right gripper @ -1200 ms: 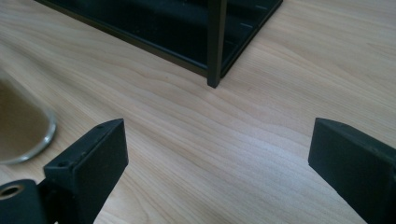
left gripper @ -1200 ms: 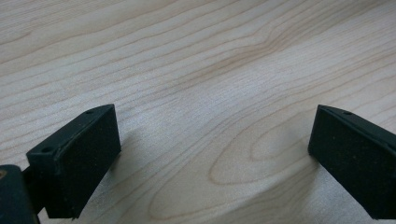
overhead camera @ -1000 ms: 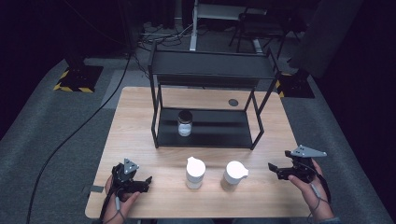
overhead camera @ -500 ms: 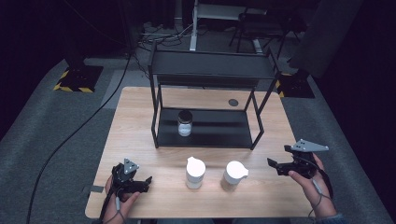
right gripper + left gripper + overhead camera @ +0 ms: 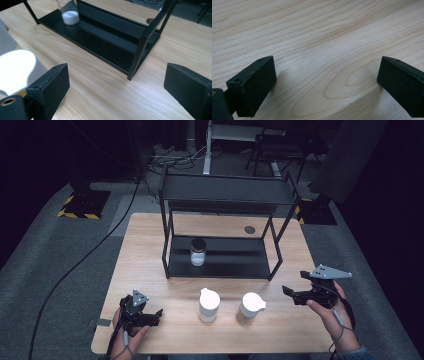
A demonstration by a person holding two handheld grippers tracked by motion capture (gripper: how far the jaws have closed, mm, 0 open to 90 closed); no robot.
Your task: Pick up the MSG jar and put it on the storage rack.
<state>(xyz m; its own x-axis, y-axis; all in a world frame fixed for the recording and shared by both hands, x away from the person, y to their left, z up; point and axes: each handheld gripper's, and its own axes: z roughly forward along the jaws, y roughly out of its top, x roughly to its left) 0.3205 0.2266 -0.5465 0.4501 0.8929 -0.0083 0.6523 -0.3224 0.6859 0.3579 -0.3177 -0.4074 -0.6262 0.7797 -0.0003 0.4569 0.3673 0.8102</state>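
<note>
High view: right gripper (image 5: 292, 293) fingers spread, near table (image 5: 150, 245) edge; left gripper (image 5: 156, 316) fingers spread, bare wood ahead.

Wooden table (image 5: 150, 245), black rack (image 5: 222, 227), 2 white containers (image 5: 209, 304)

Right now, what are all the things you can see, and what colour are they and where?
White-lidded jars: two, white lids, side by side at the table's near edge, in front of the shelf; the right one is nearer the right gripper.
Glass jar: one, clear with dark lid and white contents, on the shelf's lower level, left part.
Shelf: one, black, two levels, mid-table.
Table: one, light wood.
Round hole: one, dark, in the tabletop behind the shelf.
Left gripper: black, open, near left corner.
Right gripper: black, open, near right edge.
</note>
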